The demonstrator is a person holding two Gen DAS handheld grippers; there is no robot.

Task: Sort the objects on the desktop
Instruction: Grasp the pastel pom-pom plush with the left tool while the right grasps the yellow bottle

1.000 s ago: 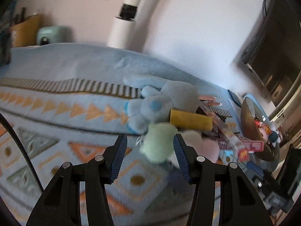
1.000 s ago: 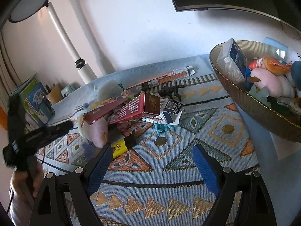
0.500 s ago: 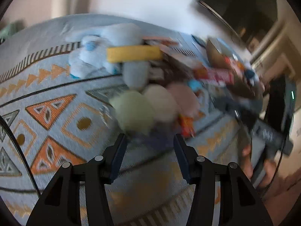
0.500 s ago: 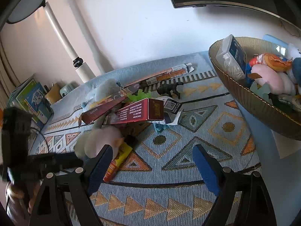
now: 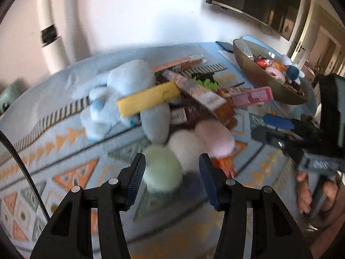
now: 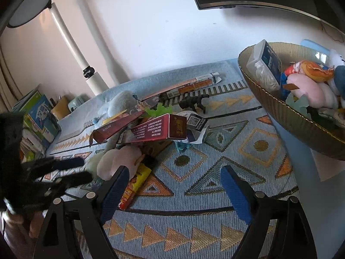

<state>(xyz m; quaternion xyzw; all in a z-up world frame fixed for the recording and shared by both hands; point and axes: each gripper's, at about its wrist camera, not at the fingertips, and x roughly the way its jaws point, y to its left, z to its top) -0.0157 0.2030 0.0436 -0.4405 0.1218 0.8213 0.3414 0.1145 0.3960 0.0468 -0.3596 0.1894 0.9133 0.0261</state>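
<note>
My left gripper (image 5: 172, 180) hangs low over the patterned cloth (image 6: 215, 172) on the desk, its fingers spread apart, with the pale green plush ball (image 5: 162, 170) sitting between them; blur hides whether either pad touches it. Joined just beyond that ball are a white ball (image 5: 187, 149) and a pink ball (image 5: 215, 139). Behind them the heap rises: a yellow box (image 5: 148, 101) lying across a light blue plush toy (image 5: 120, 95), and a pink carton (image 5: 251, 96) whose print is too smeared to read.

My right gripper (image 6: 172, 188) is held wide apart and holds nothing, over bare cloth on the near side of the heap. Just left of its left finger lies a yellow and red packet (image 6: 133, 186); its lettering is too small to make out. Beyond it, a dark red box (image 6: 159, 129) reads "MADE IN CHINA" on its side, and a crumpled paper with a QR code (image 6: 195, 122) leans against that box. A dark toy animal (image 6: 194, 102) stands behind the heap. Right of the heap sits the gold bowl (image 6: 286, 116), already holding plush toys and a clear plastic case (image 6: 264, 67).
</note>
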